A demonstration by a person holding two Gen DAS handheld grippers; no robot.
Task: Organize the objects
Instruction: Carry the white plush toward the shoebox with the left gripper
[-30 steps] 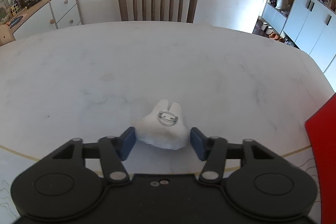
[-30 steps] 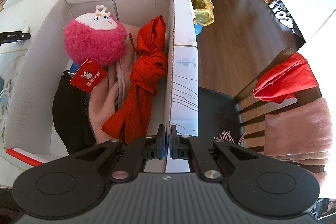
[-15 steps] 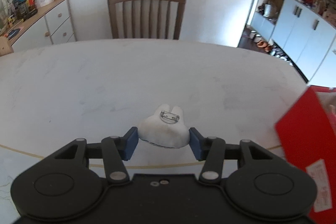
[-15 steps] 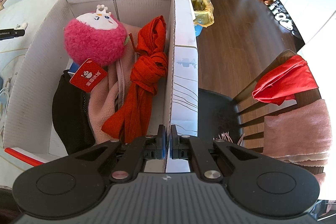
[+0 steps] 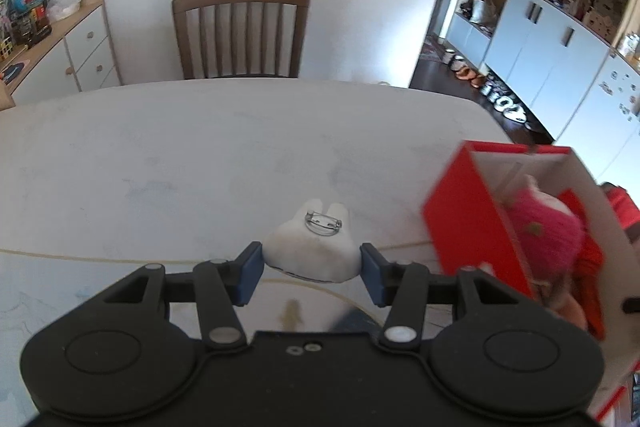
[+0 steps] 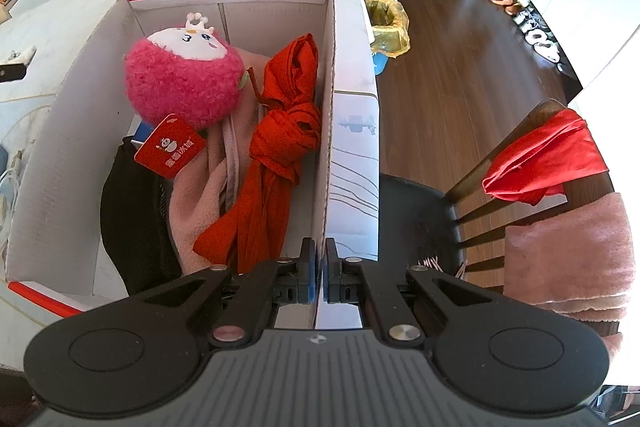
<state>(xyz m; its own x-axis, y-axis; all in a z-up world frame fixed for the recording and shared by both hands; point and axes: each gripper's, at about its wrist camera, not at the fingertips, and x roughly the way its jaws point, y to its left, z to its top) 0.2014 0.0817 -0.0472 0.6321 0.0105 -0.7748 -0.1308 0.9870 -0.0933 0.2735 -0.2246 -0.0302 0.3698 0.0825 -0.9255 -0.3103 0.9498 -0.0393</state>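
A red-and-white cardboard box point(image 6: 330, 75) on the table point(image 5: 168, 155) is filled with a pink plush toy point(image 6: 182, 83), red cloth point(image 6: 280, 155), pink fabric point(image 6: 200, 195) and a dark item point(image 6: 132, 219), partly buried. The box wall is clamped by the right gripper point(image 6: 319, 277), jaws closed. A small white plush with a pin point(image 5: 314, 251) is gripped by the left gripper point(image 5: 312, 273), beside the box, blurred there.

**Left claw gripping, right claw shut**

The left claw point(image 5: 312, 273) points steeply down, its blue pads half apart and pressed on both sides of a small white plush point(image 5: 310, 247). The right claw point(image 6: 319, 273) points more steeply down, pads closed together on the box wall point(image 6: 326, 147).
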